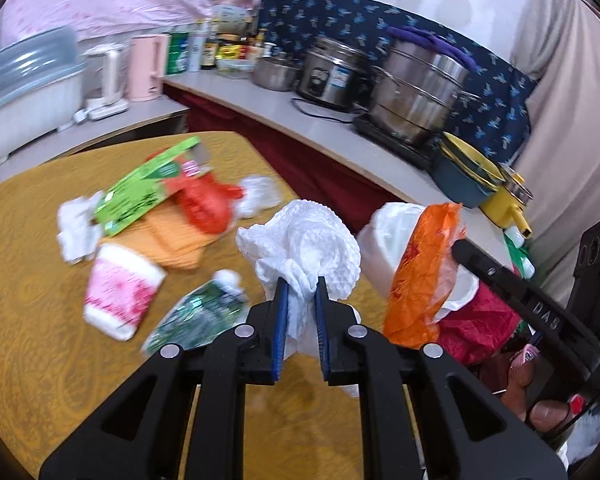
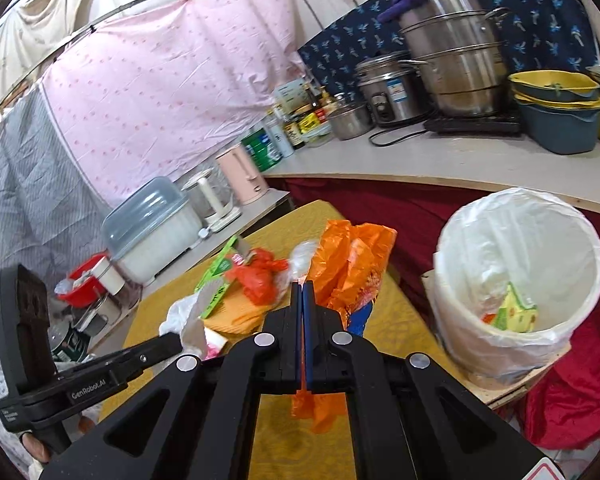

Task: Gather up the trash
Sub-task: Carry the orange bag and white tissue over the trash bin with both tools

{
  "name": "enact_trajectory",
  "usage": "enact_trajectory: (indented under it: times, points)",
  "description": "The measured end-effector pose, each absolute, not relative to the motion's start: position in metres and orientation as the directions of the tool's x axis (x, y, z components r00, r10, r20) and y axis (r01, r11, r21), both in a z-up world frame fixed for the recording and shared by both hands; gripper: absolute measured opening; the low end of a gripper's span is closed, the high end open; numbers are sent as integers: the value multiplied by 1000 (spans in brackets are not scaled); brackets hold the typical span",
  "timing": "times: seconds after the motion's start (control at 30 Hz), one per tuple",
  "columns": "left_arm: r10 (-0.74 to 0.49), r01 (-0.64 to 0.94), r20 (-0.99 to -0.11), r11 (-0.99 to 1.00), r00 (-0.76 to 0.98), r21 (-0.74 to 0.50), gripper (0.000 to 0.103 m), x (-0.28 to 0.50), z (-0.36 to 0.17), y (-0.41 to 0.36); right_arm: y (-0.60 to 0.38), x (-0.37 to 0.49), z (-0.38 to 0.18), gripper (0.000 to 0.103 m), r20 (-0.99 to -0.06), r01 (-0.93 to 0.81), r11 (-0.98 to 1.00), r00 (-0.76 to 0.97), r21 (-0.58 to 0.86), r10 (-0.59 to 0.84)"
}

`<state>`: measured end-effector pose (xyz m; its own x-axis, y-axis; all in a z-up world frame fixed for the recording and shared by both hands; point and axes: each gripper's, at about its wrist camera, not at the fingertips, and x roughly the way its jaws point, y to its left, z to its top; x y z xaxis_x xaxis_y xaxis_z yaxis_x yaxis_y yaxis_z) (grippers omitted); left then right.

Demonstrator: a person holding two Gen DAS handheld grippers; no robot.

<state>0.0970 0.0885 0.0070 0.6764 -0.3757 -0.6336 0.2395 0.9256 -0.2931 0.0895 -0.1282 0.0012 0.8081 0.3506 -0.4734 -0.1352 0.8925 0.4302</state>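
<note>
My left gripper [image 1: 302, 286] and right gripper [image 2: 302, 286] are black plastic linkages with silver rivets and blue pads [image 1: 281, 308]; one handle seemingly reads "GenRobot.AI".

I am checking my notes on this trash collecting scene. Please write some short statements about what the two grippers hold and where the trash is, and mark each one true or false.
1. The left gripper is shut on a white paper towel. True.
2. The right gripper is open and holds nothing. False: it is shut on an orange plastic bag.
3. The trash bin has a white liner and already holds some trash. True.
4. The green box lies inside the bin. False: it lies on the yellow table.
5. A pink and white cup lies on its side on the table. True.
</note>
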Motion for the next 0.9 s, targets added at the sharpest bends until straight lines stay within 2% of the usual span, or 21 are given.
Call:
enact_trajectory:
  times: [0.27,0.47,0.8,0.87,0.9]
  points:
    - [-471,392,-622,879,626,-270,13,134,22,-15,-198,83,-4,2,-462,-34,892,846,452,266]
    - [-511,475,-649,843,563,-251,13,163,16,-91,-250,83,-9,2,-459,44,885,866,464,198]
    - [-500,512,-713,828,491,-228,14,195,-19,-165,-306,109,-27,2,-477,119,872,868,474,141]
    - [-478,498,-734,839,483,-219,19,203,-29,-172,-312,115,-32,2,-479,124,869,866,479,141]
    - [-462,484,-746,848,480,-214,34,208,-33,-174,-315,118,-33,2,-481,125,868,865,481,141]
